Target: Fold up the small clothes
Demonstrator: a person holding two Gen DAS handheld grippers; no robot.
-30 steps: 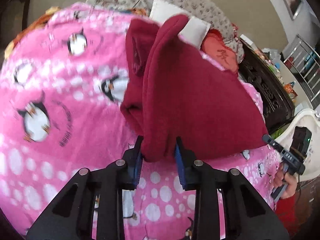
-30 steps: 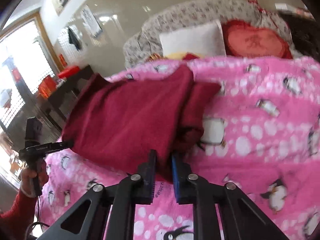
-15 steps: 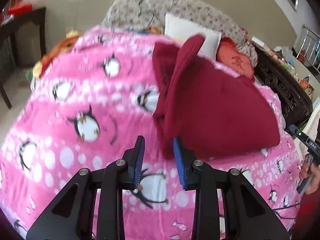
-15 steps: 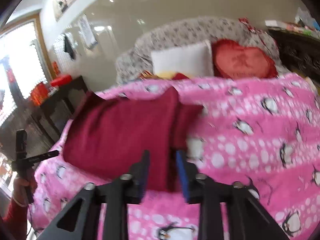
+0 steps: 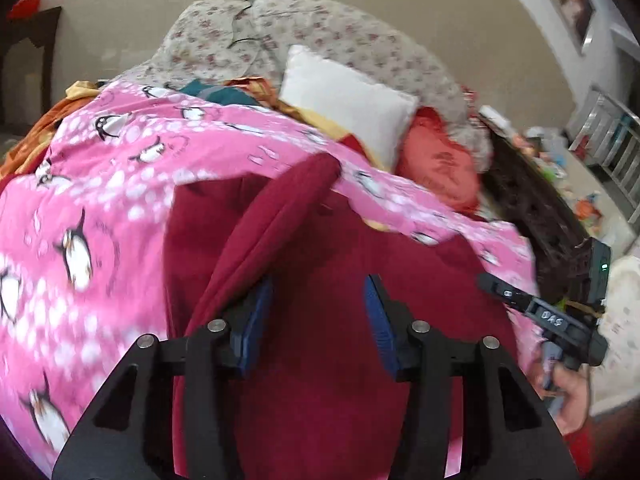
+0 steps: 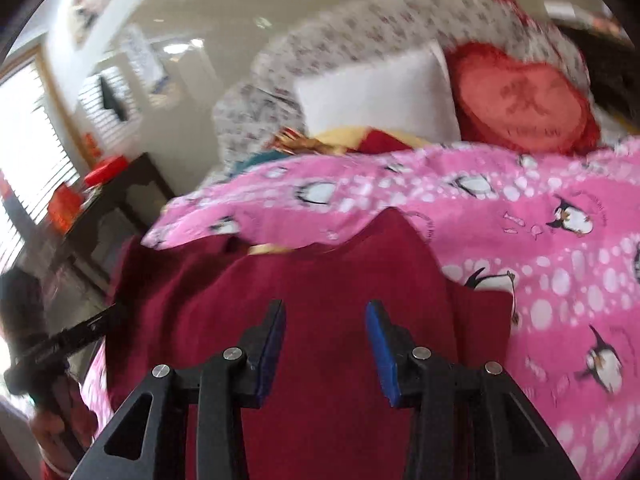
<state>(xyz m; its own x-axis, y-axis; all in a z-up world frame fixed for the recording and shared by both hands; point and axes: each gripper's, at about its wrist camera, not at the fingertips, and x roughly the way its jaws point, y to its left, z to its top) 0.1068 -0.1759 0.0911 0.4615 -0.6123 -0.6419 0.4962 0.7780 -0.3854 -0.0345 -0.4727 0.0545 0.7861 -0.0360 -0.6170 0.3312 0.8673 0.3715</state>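
Observation:
A dark red garment [image 5: 320,264] lies folded on the pink penguin blanket [image 5: 80,200], one folded sleeve ridge running up its left side. My left gripper [image 5: 318,308] is open, close over the garment, its left pad against the sleeve fold. In the right wrist view the same garment [image 6: 320,280] fills the lower middle. My right gripper [image 6: 326,334] is open just above it, holding nothing. The other gripper shows at each view's edge [image 5: 560,320], [image 6: 60,344].
A white pillow [image 5: 348,100] and a red heart cushion [image 6: 520,100] lie at the head of the bed against a floral sofa back [image 5: 320,40]. A dark wooden cabinet [image 5: 540,208] stands right of the bed, a dark table [image 6: 120,200] on the other side.
Both grippers let go of the red garment, opened wide, and moved down closer over it. The garment now lies flatter on the blanket.

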